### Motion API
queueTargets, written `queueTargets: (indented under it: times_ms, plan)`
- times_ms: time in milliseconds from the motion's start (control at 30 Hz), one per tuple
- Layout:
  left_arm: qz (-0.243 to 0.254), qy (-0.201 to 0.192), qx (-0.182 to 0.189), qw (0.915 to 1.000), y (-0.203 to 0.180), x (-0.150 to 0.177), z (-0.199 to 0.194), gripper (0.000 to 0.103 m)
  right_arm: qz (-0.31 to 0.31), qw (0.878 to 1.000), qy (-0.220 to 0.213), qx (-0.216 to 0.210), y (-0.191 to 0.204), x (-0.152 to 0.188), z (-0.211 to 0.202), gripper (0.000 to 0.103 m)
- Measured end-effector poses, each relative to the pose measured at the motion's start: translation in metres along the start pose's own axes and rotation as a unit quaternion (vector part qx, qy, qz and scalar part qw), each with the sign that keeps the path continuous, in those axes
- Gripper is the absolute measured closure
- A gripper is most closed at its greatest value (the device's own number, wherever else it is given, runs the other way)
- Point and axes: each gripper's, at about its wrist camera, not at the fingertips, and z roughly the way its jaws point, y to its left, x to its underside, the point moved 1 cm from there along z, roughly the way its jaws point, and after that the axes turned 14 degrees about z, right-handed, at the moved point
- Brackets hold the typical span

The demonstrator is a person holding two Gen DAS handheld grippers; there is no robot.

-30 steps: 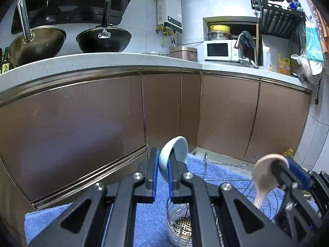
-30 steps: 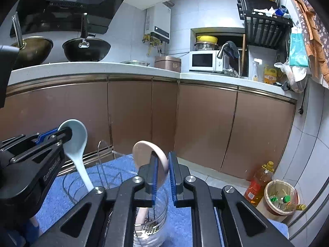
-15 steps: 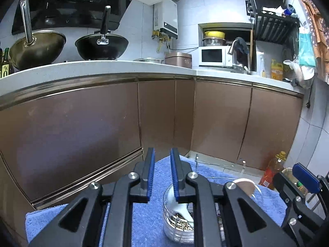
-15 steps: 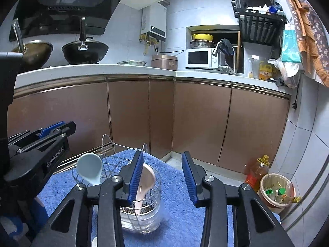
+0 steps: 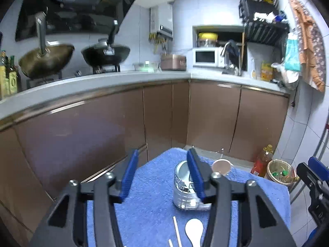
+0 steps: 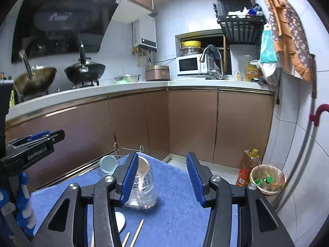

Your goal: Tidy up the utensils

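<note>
Both hand-held grippers were released and held nothing. A second earlier the left hand-held gripper [image 5: 161,175] had been clenched on the blue spoon [image 5: 183,171] and the right hand-held gripper [image 6: 162,178] on the pink spoon [image 6: 141,167]. By this moment each stood with its jaws wide apart, drawn back and up from the holder [image 5: 185,193].

Both spoons stood bowl-up in the holder, just ahead of the left gripper and partly behind its right finger. From the right gripper, the holder sat ahead and to the left, half hidden by the left finger, with the blue spoon leaning out toward the far left.

So two utensils seemed to be sorted, and that step looked finished. More remained on the blue cloth [image 5: 152,187] over the bench. A white spoon [image 5: 194,230] lay below and between the left gripper's fingers, nearer than the holder. Chopsticks [image 5: 176,231] lay just to its left. In the right view, chopsticks [image 6: 137,233] also lay low between the fingers, beside a pale round edge that was probably the same spoon.

The next move likely called for lowering one gripper onto the white spoon or the chopsticks. The chopsticks were thin and lay flat on soft cloth, so pinching them cleanly could be awkward.
</note>
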Motion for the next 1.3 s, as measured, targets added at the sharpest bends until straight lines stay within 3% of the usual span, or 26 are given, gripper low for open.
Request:
queueTargets:
  times_ms: [300, 633, 933, 1300]
  plan:
    - [0.018, -0.028, 0.006, 0.9994, -0.014, 0.020, -0.096, 0.048, 0.018, 1.000, 0.008, -0.015, -0.006, 0.007, -0.081, 0.054]
    - [0.041, -0.028, -0.026, 0.9984, -0.019, 0.043, -0.150, 0.047, 0.009, 0.999, 0.009, -0.040, 0.009, 0.018, -0.135, 0.051]
    - [0.046, -0.021, -0.041, 0.9979, -0.011, 0.054, -0.172, 0.047, -0.014, 0.998, 0.007, -0.057, 0.031, 0.027, -0.156, 0.049]
    - [0.048, -0.015, -0.056, 0.9971, -0.002, 0.063, -0.179, 0.047, -0.016, 0.998, 0.017, -0.055, 0.031, 0.033, -0.160, 0.048]
